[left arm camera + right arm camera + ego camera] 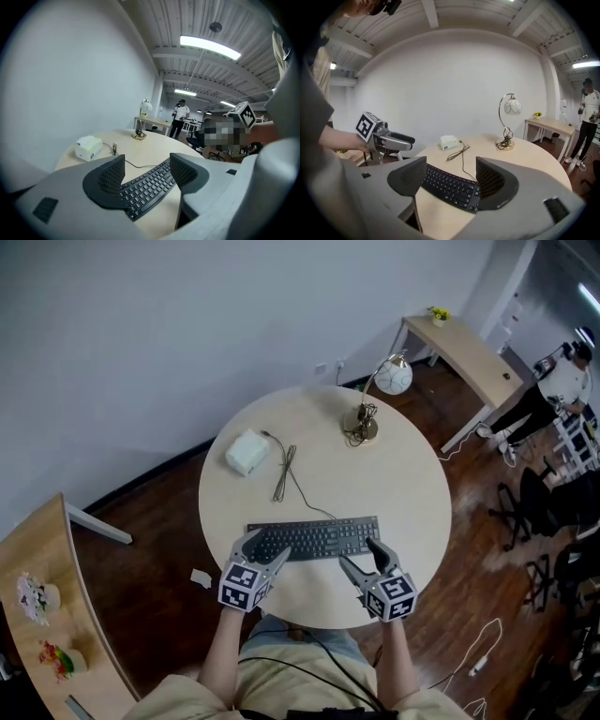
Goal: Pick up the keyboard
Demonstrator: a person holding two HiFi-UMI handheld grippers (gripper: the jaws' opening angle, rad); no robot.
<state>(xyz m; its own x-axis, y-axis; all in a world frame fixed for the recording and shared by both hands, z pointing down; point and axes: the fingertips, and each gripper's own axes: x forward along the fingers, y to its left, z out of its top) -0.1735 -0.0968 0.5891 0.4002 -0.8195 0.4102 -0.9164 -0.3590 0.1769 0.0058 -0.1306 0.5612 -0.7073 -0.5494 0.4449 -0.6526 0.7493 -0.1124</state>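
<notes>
Left gripper (265, 547) and right gripper (360, 552) straddle the keyboard (319, 536), fingers apart

No text, brand or number can be read. The key legends on the keyboard (314, 538) are too small to be made out. Only black-and-white square patterns are carried by the marker cubes (242, 586).

left claw (267, 545), right claw (359, 552): grey, black dotted pads (112, 176) | cubes (242, 587): black-white square markers | top (178, 699): beige | cable (309, 673): black
</notes>
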